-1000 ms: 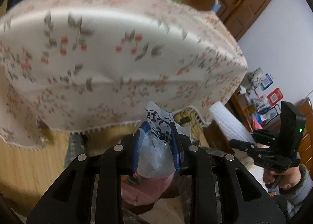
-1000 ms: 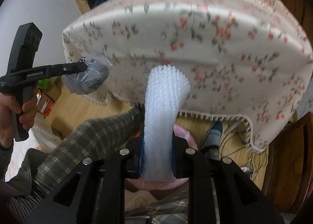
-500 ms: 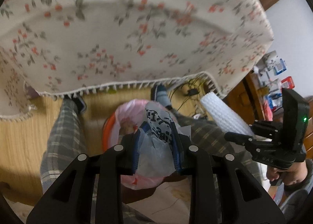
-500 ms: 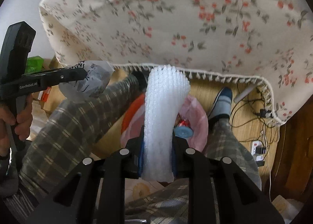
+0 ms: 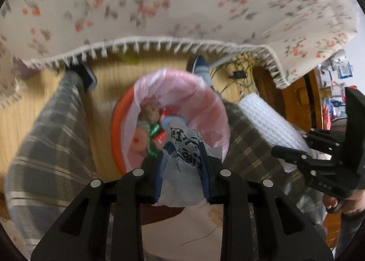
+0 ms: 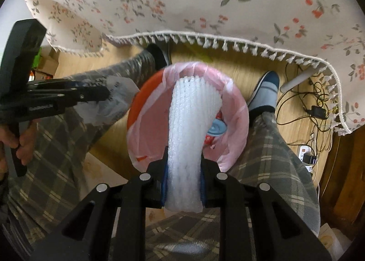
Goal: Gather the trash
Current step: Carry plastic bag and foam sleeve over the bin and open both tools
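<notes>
My left gripper point(image 5: 181, 165) is shut on a crumpled printed plastic wrapper point(image 5: 182, 147), held over the near rim of an orange bin with a pink liner point(image 5: 214, 110). The bin holds several pieces of trash. My right gripper point(image 6: 183, 181) is shut on a white foam net sleeve point(image 6: 191, 124) that points over the same bin point(image 6: 237, 106). The right gripper also shows in the left wrist view point(image 5: 296, 153), right of the bin, with the sleeve point(image 5: 267, 119). The left gripper shows in the right wrist view point(image 6: 100, 95), left of the bin, with the wrapper point(image 6: 116, 101).
The bin stands on a wooden floor between the person's plaid-trousered legs point(image 5: 52, 128) point(image 6: 273, 147). A floral tablecloth with a fringe point(image 6: 205, 10) hangs above. Cables and a power strip point(image 6: 312, 110) lie on the floor at the right.
Both grippers have tilted down from the table edge and moved in over the bin, each still holding its piece of trash. The bin is now larger and centred in both views.
</notes>
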`<move>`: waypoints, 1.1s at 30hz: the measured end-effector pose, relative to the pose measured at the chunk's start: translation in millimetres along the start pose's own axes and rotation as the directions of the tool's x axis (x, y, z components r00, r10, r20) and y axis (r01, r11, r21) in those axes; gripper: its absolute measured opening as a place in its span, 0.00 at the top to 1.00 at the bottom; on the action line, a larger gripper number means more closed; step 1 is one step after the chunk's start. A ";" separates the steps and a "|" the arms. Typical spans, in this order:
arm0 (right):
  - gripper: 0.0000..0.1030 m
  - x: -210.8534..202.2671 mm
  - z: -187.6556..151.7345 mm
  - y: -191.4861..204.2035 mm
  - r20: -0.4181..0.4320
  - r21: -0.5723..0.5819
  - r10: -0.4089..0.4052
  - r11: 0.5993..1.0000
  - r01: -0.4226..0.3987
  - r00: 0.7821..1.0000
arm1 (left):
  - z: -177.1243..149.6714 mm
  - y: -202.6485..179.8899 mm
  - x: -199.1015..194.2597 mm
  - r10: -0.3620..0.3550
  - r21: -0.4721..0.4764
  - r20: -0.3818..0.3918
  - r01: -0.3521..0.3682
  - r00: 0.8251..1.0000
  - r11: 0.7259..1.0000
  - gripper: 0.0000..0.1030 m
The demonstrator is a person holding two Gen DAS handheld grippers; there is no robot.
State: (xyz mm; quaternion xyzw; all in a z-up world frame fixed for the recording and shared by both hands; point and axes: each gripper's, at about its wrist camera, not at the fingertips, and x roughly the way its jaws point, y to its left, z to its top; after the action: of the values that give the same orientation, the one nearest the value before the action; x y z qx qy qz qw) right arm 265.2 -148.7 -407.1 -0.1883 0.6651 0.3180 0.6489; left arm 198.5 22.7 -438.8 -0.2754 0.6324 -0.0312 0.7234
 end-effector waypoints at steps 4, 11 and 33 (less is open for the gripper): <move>0.80 14.4 2.2 -3.6 -0.040 -0.012 -0.004 1.000 0.003 0.999 | -1.2 -0.3 20.5 0.033 0.002 -0.043 -0.032 0.999 0.999 0.74; 0.81 38.8 2.4 -10.4 -0.105 -0.026 -0.008 1.000 0.005 0.994 | -3.5 8.0 47.0 0.051 -0.017 -0.102 -0.053 0.993 0.998 0.74; 0.05 50.3 5.3 -19.7 -0.102 -0.047 -0.080 0.996 0.075 0.992 | 3.4 21.7 36.0 0.101 -0.036 -0.091 -0.105 0.991 0.994 0.06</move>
State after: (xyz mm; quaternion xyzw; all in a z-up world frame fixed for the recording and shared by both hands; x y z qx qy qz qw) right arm 277.8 -151.3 -459.8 -0.2442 0.6829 0.2969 0.6212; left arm 202.2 28.2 -480.4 -0.2554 0.6779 0.0069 0.6893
